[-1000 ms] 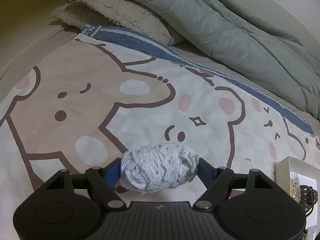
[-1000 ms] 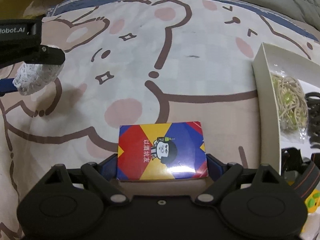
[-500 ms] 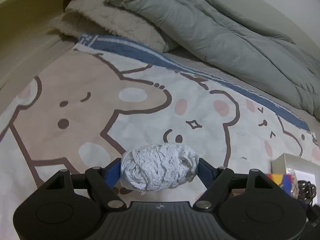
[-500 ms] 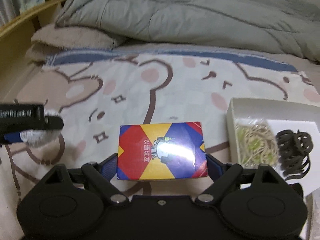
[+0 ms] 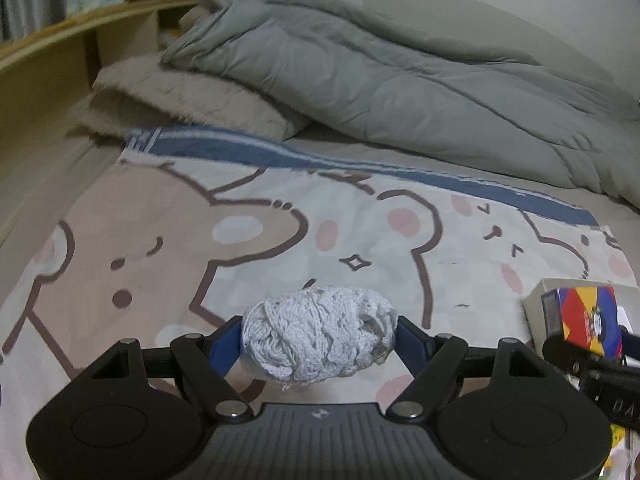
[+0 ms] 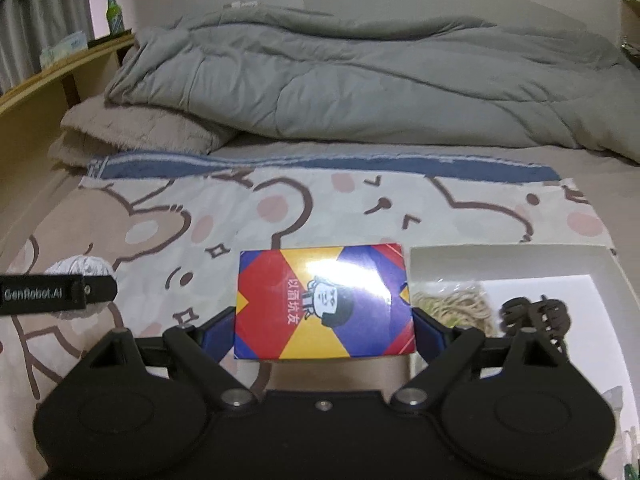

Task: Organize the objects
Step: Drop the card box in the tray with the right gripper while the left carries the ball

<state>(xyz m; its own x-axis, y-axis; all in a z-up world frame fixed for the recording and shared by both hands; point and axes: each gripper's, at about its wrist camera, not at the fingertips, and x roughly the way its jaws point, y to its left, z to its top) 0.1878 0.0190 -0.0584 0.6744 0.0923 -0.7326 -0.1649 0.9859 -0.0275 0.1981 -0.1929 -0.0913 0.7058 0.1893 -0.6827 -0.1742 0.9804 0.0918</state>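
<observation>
My left gripper is shut on a ball of pale grey-white yarn, held above the cartoon bear blanket. My right gripper is shut on a red, yellow and blue card box with a cartoon figure on it, held clear of the bed. That box also shows at the right edge of the left wrist view. The yarn ball and the left gripper's black side appear at the left of the right wrist view. A white open box lies to the right and holds a bag of rubber bands and a dark hair claw.
A rumpled grey duvet and a beige fleecy pillow fill the far side of the bed. A wooden headboard shelf with a green bottle runs along the left. A small yellow-green object shows at the lower right edge.
Both grippers have risen and tilted up, bringing the duvet and shelf into view. The white box now lies right beside the held card box. Both grips are unchanged.
</observation>
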